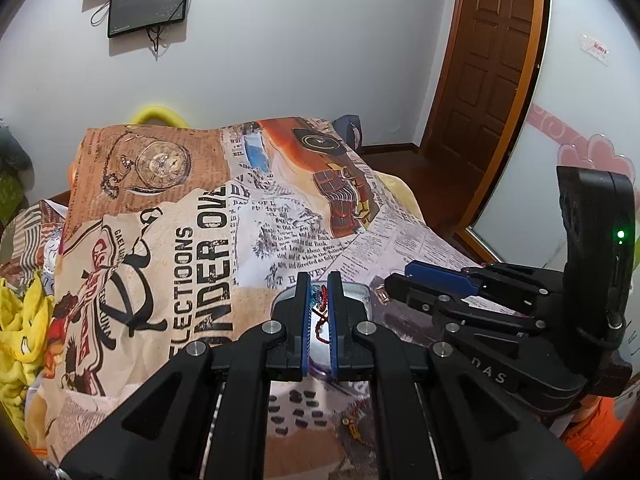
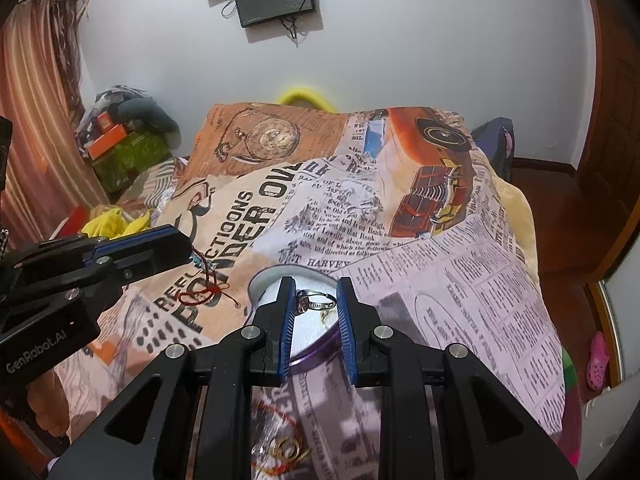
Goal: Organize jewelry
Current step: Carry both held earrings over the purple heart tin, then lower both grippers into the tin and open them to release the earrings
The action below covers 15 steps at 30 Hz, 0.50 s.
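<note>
My left gripper (image 1: 319, 286) is shut on a red string bracelet (image 1: 320, 312) with a blue bead, held above the round tin (image 1: 356, 296). From the right wrist view the bracelet (image 2: 202, 288) dangles from the left gripper (image 2: 188, 250) just left of the tin (image 2: 264, 280). My right gripper (image 2: 316, 298) is shut on a silver ring (image 2: 314, 302), held over the tin's white inside. A thin gold piece (image 2: 328, 316) lies in the tin below the ring.
The tin sits on a bed with a newspaper-print cover (image 2: 440, 280). More jewelry, a gold ring (image 2: 286, 448), lies in clear wrap near the front edge. A small gold item (image 1: 352, 426) lies on the cover. A door (image 1: 488, 60) is at the right.
</note>
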Each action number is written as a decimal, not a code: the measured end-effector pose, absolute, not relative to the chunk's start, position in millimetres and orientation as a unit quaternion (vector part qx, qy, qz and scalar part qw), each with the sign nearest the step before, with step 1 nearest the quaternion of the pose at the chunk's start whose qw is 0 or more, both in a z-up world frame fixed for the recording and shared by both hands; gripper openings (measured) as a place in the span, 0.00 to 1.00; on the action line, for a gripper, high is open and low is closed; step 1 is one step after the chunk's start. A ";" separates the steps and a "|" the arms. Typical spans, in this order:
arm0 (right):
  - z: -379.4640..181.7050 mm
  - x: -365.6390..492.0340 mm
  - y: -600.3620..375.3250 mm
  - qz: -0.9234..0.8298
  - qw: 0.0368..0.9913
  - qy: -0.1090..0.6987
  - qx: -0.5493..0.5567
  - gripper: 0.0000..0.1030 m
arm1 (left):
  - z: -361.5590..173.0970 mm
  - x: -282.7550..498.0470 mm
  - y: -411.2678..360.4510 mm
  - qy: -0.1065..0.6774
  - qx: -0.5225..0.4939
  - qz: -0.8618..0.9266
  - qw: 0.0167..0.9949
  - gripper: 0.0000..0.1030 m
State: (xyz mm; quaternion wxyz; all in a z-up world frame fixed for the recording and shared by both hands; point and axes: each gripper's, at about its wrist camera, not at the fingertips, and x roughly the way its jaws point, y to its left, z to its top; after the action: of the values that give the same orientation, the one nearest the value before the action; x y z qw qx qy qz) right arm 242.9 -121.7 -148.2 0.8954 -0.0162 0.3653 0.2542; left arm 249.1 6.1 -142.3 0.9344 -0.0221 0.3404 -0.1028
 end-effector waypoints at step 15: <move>-170.3 276.0 -113.3 0.271 0.875 0.401 -0.018 0.18 | -176.7 292.9 3.4 0.385 -0.039 -0.119 0.914 0.06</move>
State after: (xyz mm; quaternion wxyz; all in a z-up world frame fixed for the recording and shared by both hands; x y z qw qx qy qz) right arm 276.0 -113.3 -170.3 0.8747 -0.0180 0.4014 0.2711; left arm 292.9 3.4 -176.7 0.9144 -0.0387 0.3852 -0.1188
